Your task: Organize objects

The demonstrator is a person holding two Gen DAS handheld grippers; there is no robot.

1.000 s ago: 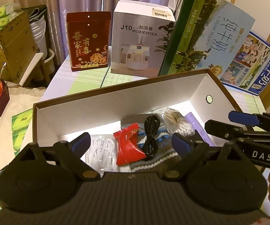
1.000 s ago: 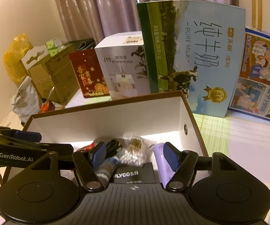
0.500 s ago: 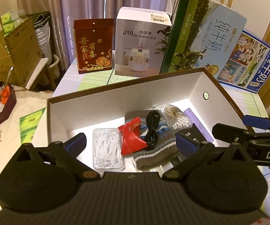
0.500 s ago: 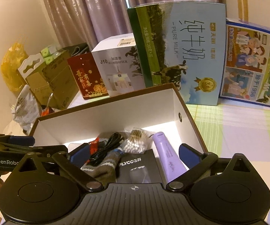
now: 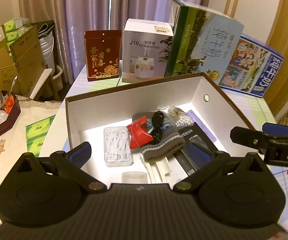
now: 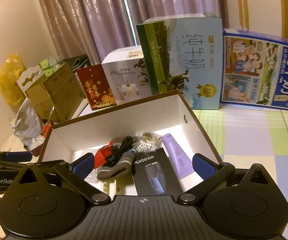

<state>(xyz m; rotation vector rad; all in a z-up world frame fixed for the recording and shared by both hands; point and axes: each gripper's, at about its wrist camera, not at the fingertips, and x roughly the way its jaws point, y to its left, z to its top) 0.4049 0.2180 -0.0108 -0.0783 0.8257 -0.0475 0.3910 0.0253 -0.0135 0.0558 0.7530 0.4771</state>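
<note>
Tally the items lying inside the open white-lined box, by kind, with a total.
Clear case of white floss picks: 1
Red snack packet: 1
Black cable: 1
Knit striped item: 1
Bag of cotton swabs: 1
Purple tube: 1
Black FLYCO box: 1
White sticks: unclear count
Frosted flat item: 1
Total: 8 plus sticks

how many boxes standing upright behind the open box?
4, in a row: red box at left, humidifier box, green-blue milk box, blue milk box at right. More may be hidden.

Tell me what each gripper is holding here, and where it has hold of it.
Nothing is held. The left gripper and right gripper are both open and empty above the open box, clear of its contents.
</note>
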